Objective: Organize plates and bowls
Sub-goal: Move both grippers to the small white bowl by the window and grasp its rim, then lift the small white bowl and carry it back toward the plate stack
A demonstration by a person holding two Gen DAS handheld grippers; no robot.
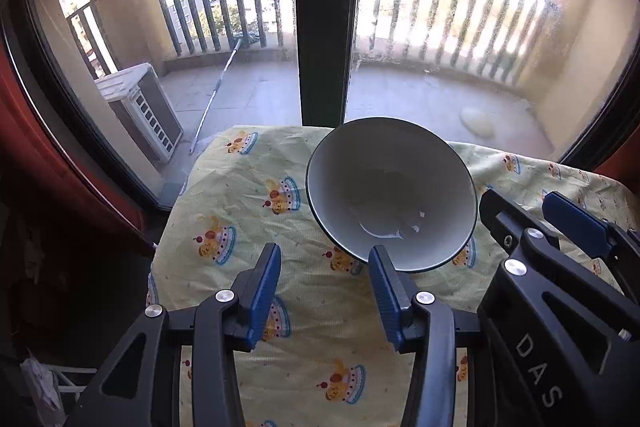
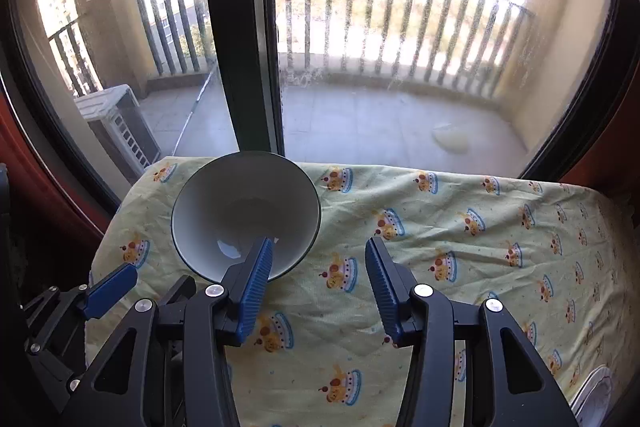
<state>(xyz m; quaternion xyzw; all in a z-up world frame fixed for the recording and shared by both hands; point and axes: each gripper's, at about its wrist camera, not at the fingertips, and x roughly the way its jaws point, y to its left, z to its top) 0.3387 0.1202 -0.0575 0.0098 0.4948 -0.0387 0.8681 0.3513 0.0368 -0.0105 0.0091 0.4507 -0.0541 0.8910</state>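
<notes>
A white bowl [image 1: 390,187] with a dark rim stands upright and empty on the yellow printed tablecloth [image 1: 248,211], close to the window. My left gripper [image 1: 325,249] is open with only cloth between its fingers; its right fingertip overlaps the bowl's near rim in the picture. The right gripper [image 1: 524,201] shows at the right edge of that view. In the right wrist view the bowl [image 2: 244,203] lies to the left, and my right gripper [image 2: 319,242] is open over bare cloth. Its left fingertip crosses the bowl's near rim. A white plate's rim [image 2: 596,393] peeks in at the lower right.
The table ends right at a large glass door with a dark central frame [image 1: 324,27]; a balcony with railings lies beyond. The cloth-covered table [image 2: 460,247] stretches to the right. A dark red wall [image 1: 48,167] and shadowed clutter lie to the left.
</notes>
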